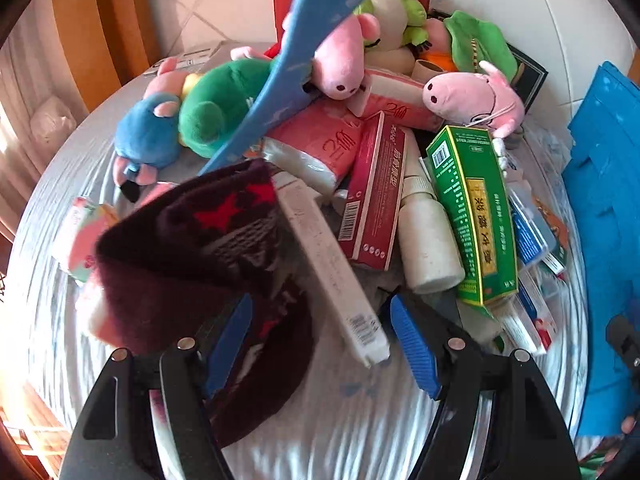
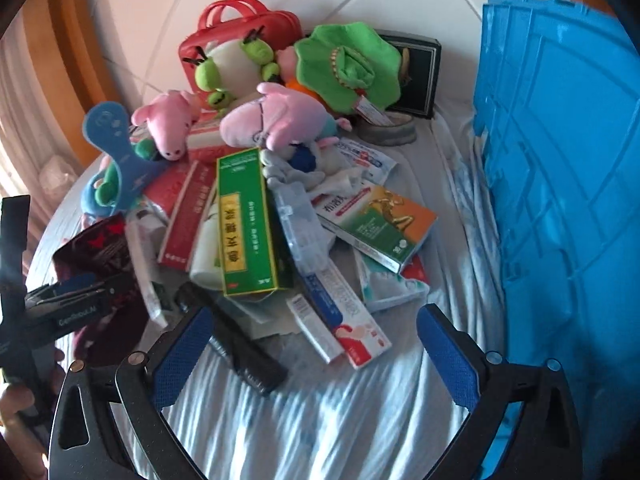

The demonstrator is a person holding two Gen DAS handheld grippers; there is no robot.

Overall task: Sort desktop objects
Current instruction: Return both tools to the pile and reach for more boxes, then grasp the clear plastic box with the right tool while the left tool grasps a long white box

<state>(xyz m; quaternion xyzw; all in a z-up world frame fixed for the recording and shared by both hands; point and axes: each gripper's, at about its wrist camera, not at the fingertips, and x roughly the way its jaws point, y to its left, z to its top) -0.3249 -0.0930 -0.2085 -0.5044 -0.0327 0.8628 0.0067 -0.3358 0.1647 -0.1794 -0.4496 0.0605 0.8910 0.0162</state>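
Note:
A heap of objects lies on a round table under a pale cloth [image 1: 352,420]. My left gripper [image 1: 320,304] is open low over the heap's near edge. A dark maroon knit sock with red stars [image 1: 180,248] drapes around its left finger [image 1: 232,344], and a long white box [image 1: 332,272] lies between the jaws. Its right finger [image 1: 412,348] touches nothing. Beyond are a red box [image 1: 372,196], a white bottle [image 1: 428,240] and a green box [image 1: 468,208]. My right gripper [image 2: 316,312] is open above a black comb-like object [image 2: 240,356] and small medicine boxes [image 2: 344,320].
Plush toys top the heap: pink pigs [image 2: 276,120], a green frog [image 2: 236,64], a blue one [image 1: 148,136]. A blue insole [image 1: 304,56] leans on them. A red bag [image 2: 236,28] stands behind. A blue plastic crate [image 2: 560,160] fills the right side. White tiled floor lies beyond.

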